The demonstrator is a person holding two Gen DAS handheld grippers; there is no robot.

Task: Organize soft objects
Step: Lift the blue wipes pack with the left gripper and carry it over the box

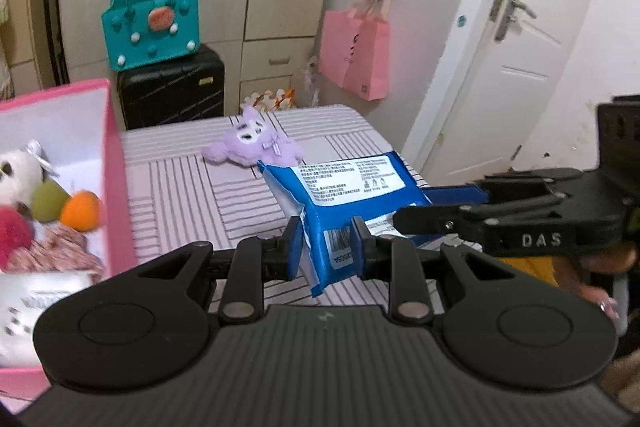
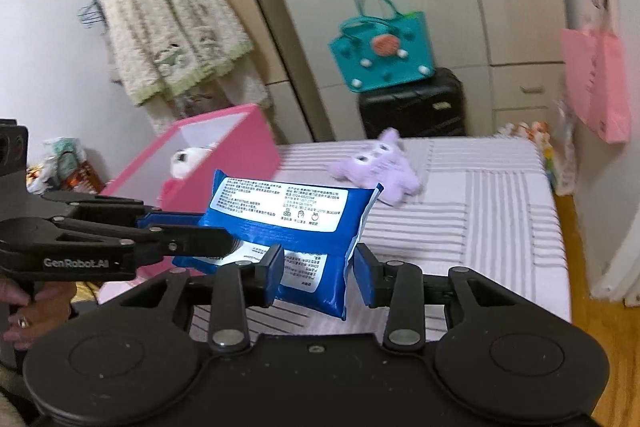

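A blue pack of wipes (image 1: 344, 187) (image 2: 280, 215) hangs in the air over the striped bed (image 1: 192, 195). My left gripper (image 1: 327, 249) is shut on its near end; in the right wrist view it (image 2: 216, 229) comes in from the left. My right gripper (image 2: 320, 273) stands around the pack's other end, with a small gap at the right pad, so it is open. Beyond the pack lies a purple plush toy (image 1: 252, 143) (image 2: 380, 163). A pink box (image 1: 116, 163) (image 2: 240, 147) on the left holds a white plush (image 1: 16, 175) and other soft toys.
Beyond the bed a black suitcase (image 1: 172, 91) carries a teal bag (image 1: 152, 27). A pink paper bag (image 1: 356, 59) hangs on the wardrobe, beside a white door (image 1: 512, 47). A fluffy cardigan (image 2: 172, 27) hangs at the far left. A person's hand (image 2: 24, 311) holds the left gripper.
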